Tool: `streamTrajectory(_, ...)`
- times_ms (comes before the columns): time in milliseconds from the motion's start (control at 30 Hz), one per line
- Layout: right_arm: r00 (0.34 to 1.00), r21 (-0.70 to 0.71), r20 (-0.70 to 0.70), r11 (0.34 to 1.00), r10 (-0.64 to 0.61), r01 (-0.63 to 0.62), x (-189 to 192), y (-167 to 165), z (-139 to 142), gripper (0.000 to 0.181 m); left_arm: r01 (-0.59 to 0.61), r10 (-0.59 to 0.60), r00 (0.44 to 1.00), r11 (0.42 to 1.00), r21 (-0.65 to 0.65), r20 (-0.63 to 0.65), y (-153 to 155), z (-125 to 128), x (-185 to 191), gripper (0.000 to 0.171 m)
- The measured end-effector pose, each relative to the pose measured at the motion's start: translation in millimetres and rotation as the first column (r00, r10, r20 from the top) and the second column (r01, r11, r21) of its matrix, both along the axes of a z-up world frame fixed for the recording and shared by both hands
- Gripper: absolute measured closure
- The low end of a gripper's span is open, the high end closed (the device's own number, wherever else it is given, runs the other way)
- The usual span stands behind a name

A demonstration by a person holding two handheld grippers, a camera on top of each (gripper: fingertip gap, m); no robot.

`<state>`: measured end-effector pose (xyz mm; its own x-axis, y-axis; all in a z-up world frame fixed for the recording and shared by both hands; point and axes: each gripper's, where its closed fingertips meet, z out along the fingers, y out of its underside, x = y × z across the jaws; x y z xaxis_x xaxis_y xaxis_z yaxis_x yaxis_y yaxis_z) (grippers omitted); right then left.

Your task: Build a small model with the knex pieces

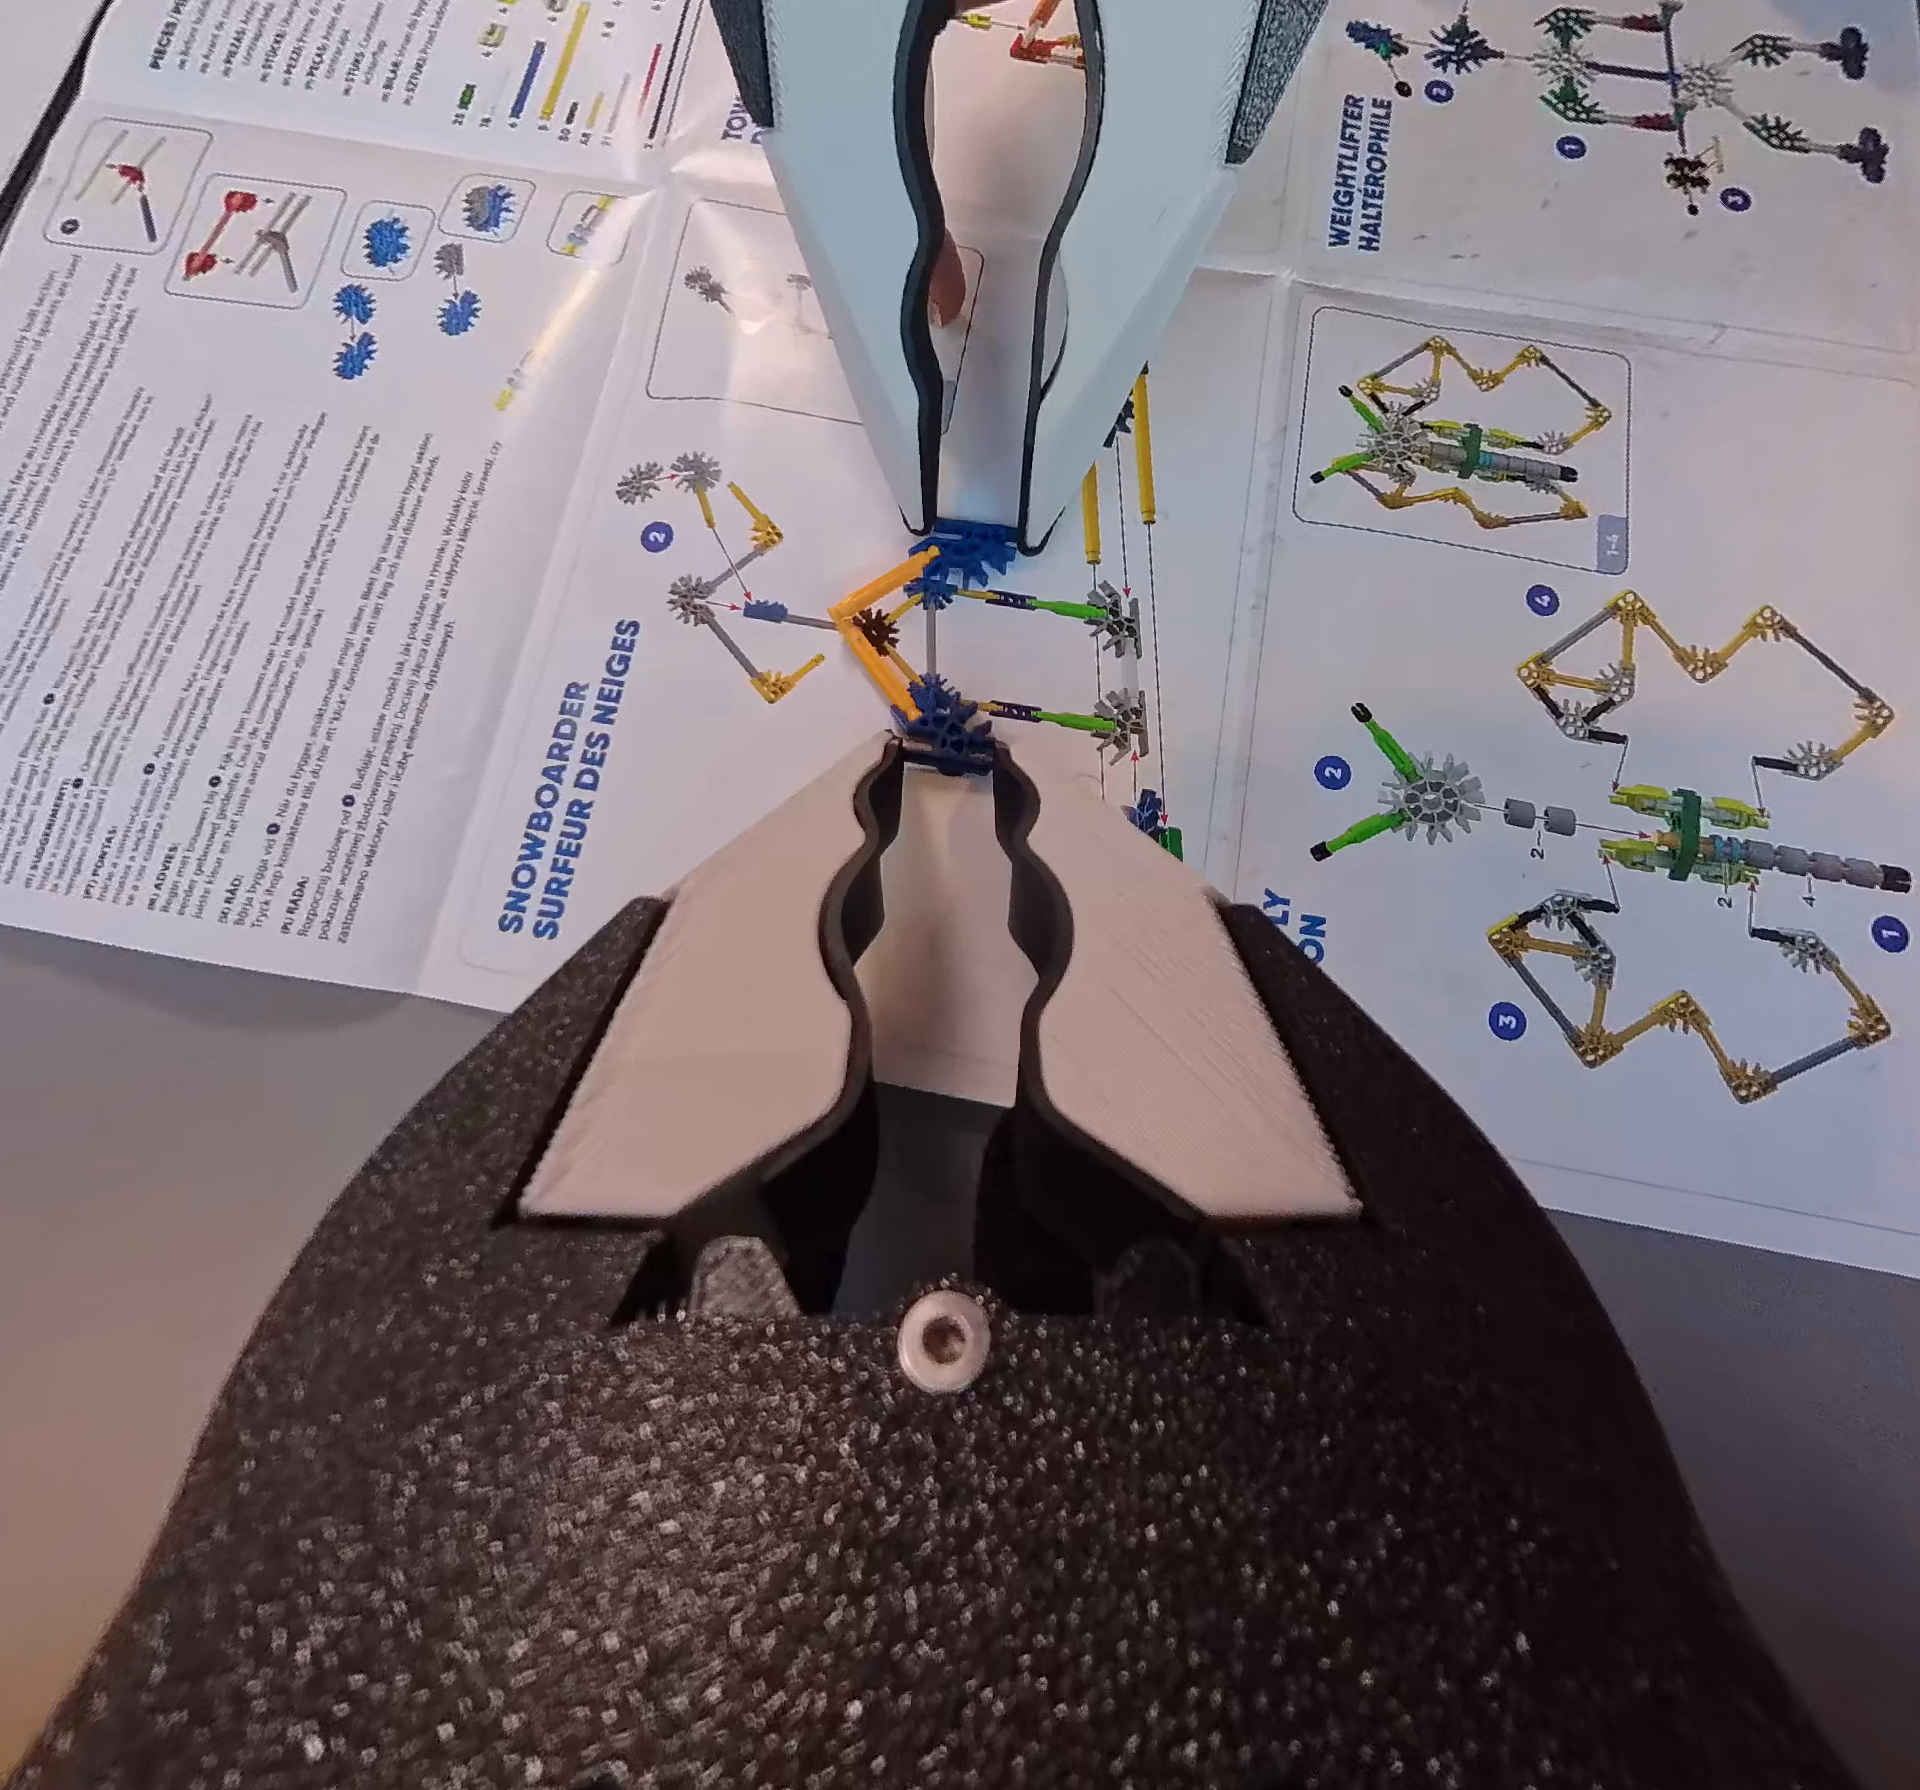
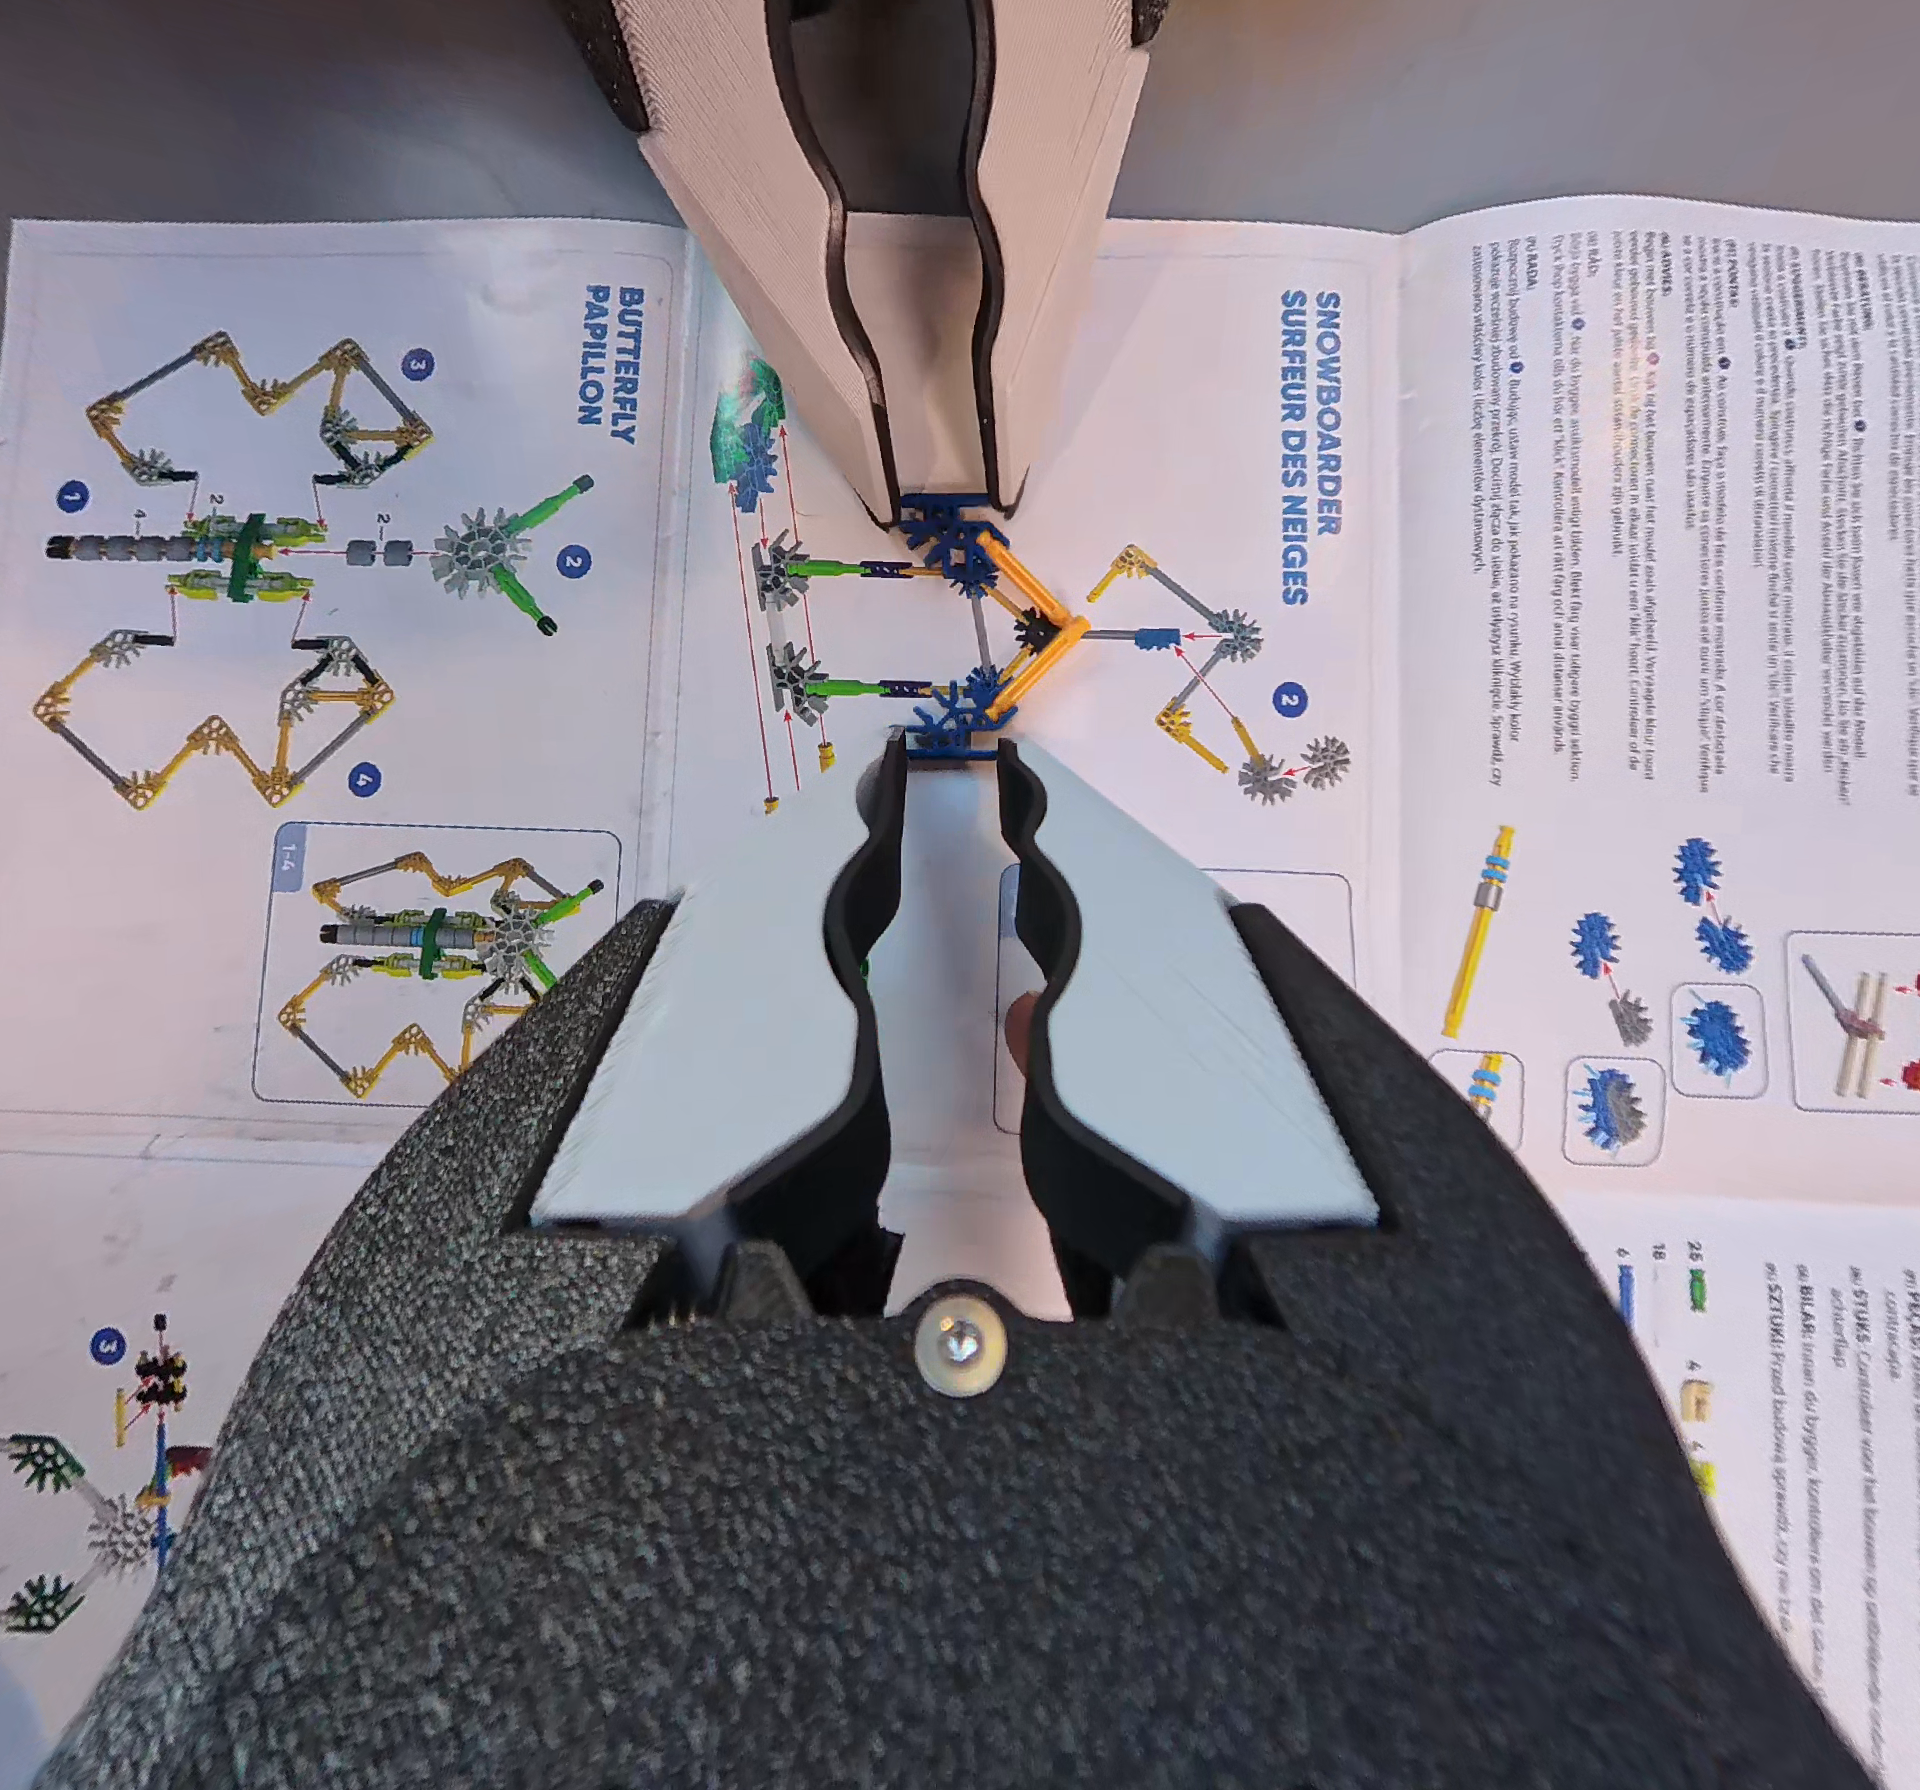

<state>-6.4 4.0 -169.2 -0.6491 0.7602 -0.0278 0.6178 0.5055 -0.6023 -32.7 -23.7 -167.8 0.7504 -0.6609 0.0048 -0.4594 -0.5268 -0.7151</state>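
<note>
Left wrist view: the left gripper [image 1: 943, 761] comes in from 6 o'clock, jaws narrowed and pinching the near blue connector [image 1: 943, 724] of a small rod-and-connector model [image 1: 914, 634]. The right gripper [image 1: 968, 527] comes down from 12 o'clock and clamps the far blue connector [image 1: 964, 558] of that model. Between the two blue pieces there's a grey rod [image 1: 933, 637], plus two yellow rods [image 1: 878, 634] meeting in a V at 9 o'clock with a black connector [image 1: 881, 632] tucked inside. All of it sits over an unfolded instruction sheet [image 1: 312, 452] on a grey table [image 1: 208, 1117].

Right wrist view: same thing flipped. The right gripper [image 2: 948, 751] at 6 o'clock is pinched on its blue connector [image 2: 951, 720], the left gripper [image 2: 943, 504] at 12 o'clock on the other one [image 2: 948, 540]. The yellow V [image 2: 1034, 634] points to 3 o'clock here. No containers anywhere, just sheet [image 2: 1455, 514] and table [image 2: 260, 78].
</note>
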Motion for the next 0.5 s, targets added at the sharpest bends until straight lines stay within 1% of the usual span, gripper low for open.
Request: streamTrajectory(500, 0.999, 0.020, 0.044, 0.999, 0.031, -0.031, 3.2, -1.1, -3.6, 0.165, 0.000, -0.001, 1.000, 1.000, -0.015, -0.008, -2.5, -4.6, -0.2, 0.155)
